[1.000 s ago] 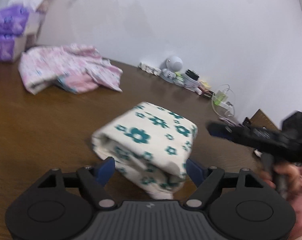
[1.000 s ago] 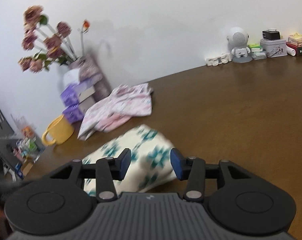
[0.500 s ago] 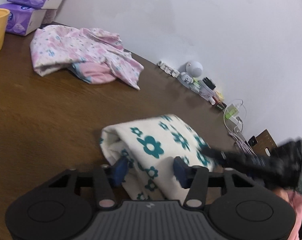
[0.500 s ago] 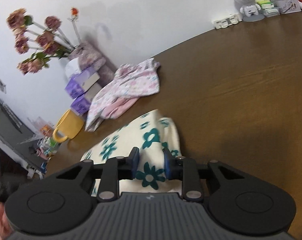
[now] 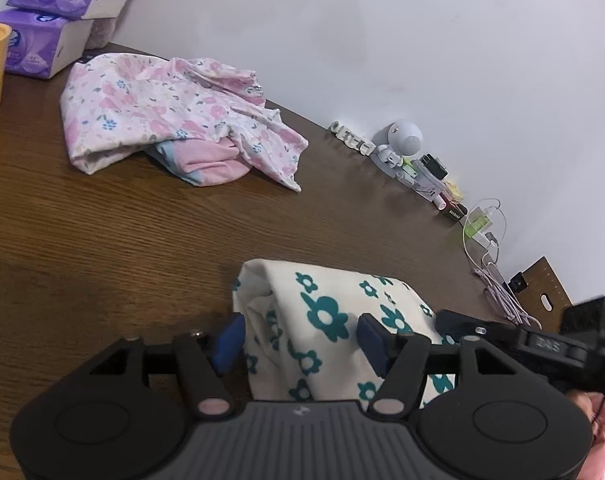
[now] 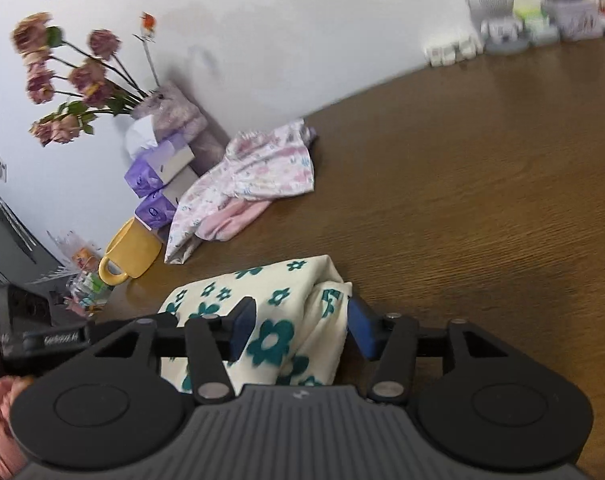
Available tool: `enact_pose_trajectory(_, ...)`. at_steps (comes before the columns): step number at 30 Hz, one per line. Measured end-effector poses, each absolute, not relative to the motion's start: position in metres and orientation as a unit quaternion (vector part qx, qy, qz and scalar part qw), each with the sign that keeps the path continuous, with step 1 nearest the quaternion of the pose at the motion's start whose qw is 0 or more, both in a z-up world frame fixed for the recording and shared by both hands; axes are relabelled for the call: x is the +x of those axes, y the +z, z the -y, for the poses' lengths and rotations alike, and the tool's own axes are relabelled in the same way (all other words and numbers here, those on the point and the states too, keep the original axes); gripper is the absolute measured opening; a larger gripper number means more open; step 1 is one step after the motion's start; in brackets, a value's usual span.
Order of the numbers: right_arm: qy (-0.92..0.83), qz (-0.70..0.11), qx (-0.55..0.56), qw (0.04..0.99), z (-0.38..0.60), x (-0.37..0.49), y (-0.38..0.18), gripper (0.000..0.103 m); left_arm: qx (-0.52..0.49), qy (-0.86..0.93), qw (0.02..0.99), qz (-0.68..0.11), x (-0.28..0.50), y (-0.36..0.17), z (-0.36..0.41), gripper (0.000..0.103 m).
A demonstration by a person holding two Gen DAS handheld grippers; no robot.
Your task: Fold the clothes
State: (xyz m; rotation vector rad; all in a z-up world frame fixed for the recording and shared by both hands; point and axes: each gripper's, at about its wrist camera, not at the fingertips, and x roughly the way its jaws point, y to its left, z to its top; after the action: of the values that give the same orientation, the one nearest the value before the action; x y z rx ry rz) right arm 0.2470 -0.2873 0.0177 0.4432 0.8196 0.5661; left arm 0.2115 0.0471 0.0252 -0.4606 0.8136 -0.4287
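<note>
Here we look across a broad brown wooden table (image 5: 102, 240) that runs back to a white wall (image 5: 382, 40). On its far side lies a loose heap of pink floral clothes (image 5: 162, 120), just beside two stacked purple tissue boxes (image 5: 42, 20), a yellow mug (image 6: 132, 250) and a bunch of dried roses (image 6: 70, 80). Nearest to us sits the task's piece, a folded cream cloth with teal flowers (image 5: 326, 320), resting on the table between our two tools. Our left gripper (image 5: 300, 340) stands with its blue pads spread wide on either side of the bundle's end; whether they press the fabric we cannot tell. Our right gripper (image 6: 298, 326) straddles the opposite end, likewise parted, the cloth filling the gap between its pads. Smallest of all, a white round-headed robot figure (image 5: 402, 144) and little boxes line the wall.
</note>
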Motion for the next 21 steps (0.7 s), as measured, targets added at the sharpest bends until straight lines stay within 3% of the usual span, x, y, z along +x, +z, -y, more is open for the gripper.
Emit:
enact_pose_trajectory(3,0.279,-0.414,0.237,0.834,0.282,0.257,0.004,0.049,-0.222,-0.214,0.868,-0.390,0.213,0.022,-0.046,0.061)
enact_pose_trajectory(4,0.286,-0.411,0.237,0.832,0.280,0.255,0.004,0.038,-0.224,-0.218,0.866,-0.391,0.214,0.021,-0.046,0.061)
enact_pose_trajectory(6,0.302,-0.404,0.237,0.830,0.277,0.251,0.005,0.031,-0.226,-0.227,0.862,-0.393,0.215,0.018,-0.046,0.063)
enact_pose_trajectory(9,0.335,-0.411,0.221,0.819,0.262,0.245,0.003,0.030,-0.222,-0.229,0.864,-0.390,0.215,0.017,-0.046,0.066)
enact_pose_trajectory(14,0.331,-0.408,0.245,0.815,0.271,0.248,0.002,0.039,-0.234,-0.231,0.860,-0.391,0.217,0.017,-0.054,0.066)
enact_pose_trajectory(18,0.319,-0.397,0.258,0.821,0.278,0.248,0.004,0.057,-0.235,-0.237,0.857,-0.393,0.219,0.016,-0.055,0.066)
enact_pose_trajectory(21,0.318,-0.408,0.261,0.816,0.273,0.257,0.000,0.058,-0.227,-0.243,0.857,-0.393,0.220,0.016,-0.054,0.066)
